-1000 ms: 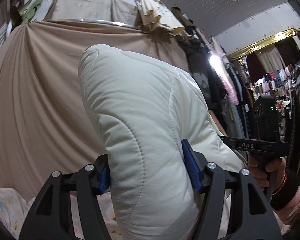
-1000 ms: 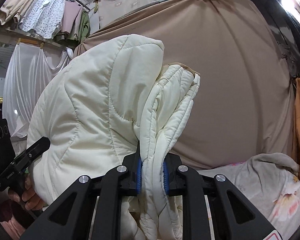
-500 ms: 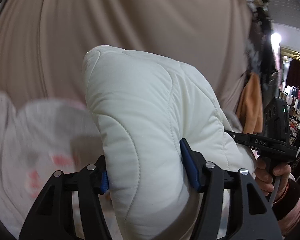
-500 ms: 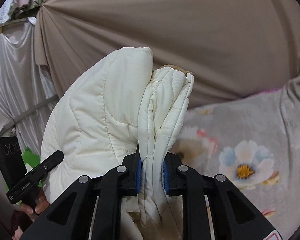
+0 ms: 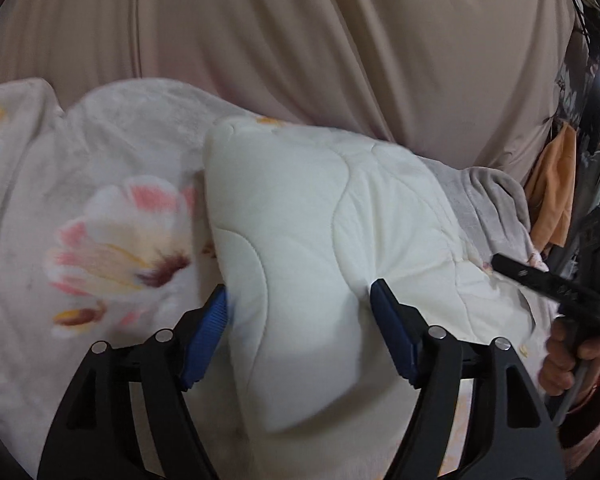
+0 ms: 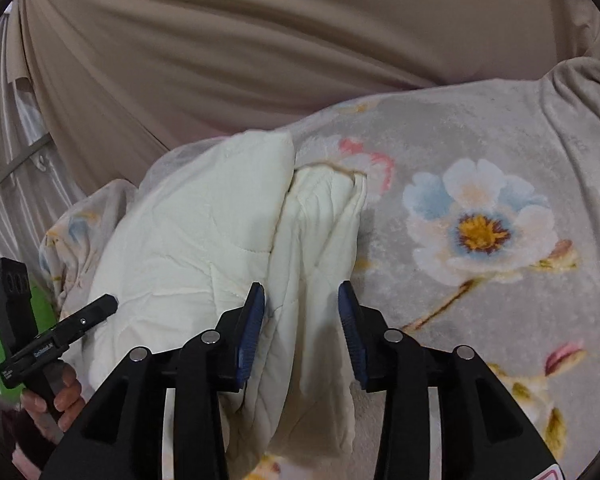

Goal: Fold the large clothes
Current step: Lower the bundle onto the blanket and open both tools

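The cream quilted jacket is seen laid down on the floral blanket, where half a second ago it was held up in front of the beige curtain. In the left wrist view the jacket fills the centre of the frame. The left gripper is spread wider than before; its right blue pad is touching the padding, while a thin gap is shown beside the left pad, so no firm hold is seen. In the right wrist view the folded layers are seen at centre, lying on the blanket. The right gripper, earlier pinched tight on those layers, is now parted, with its right pad clear of the fabric. The other gripper is seen at lower left.
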